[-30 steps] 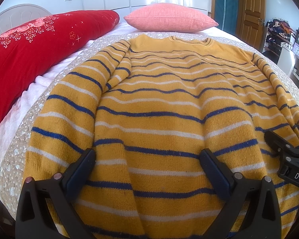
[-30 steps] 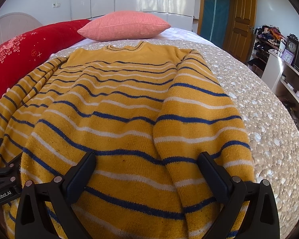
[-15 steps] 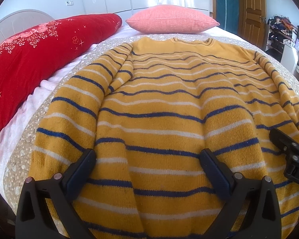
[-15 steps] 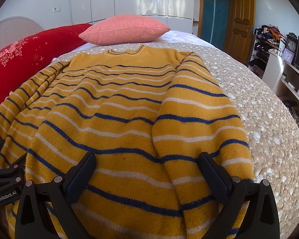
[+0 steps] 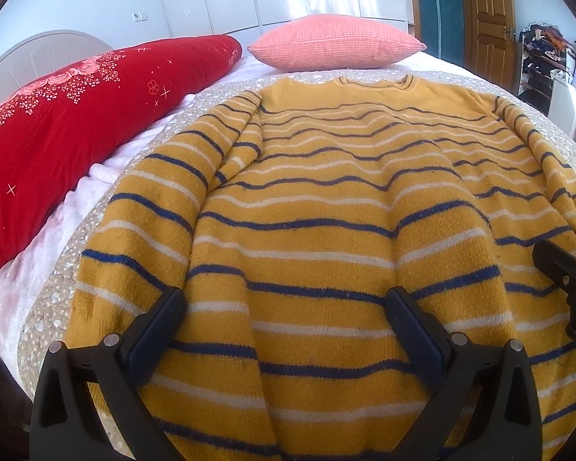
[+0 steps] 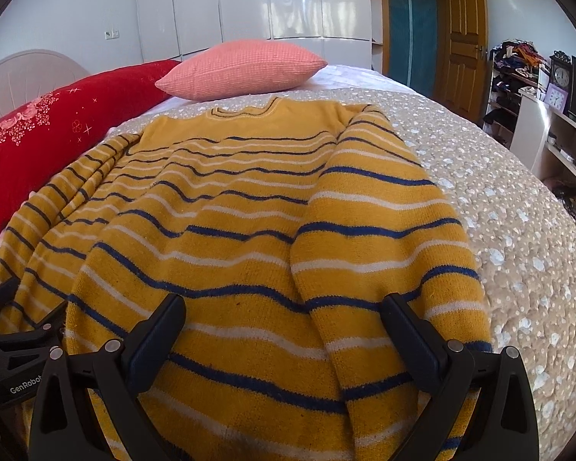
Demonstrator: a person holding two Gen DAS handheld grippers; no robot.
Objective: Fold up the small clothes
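While both grippers' fingers gape empty over the sweater [image 5: 307, 230], one reads "GenRobot" [image 6: 25, 384].

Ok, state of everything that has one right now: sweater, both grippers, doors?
Yellow striped sweater: spread flat on the bed, both sleeves lying along the body, not yet folded.
Left gripper: open, above the hem.
Right gripper: open, above the hem.
Wooden door: closed.
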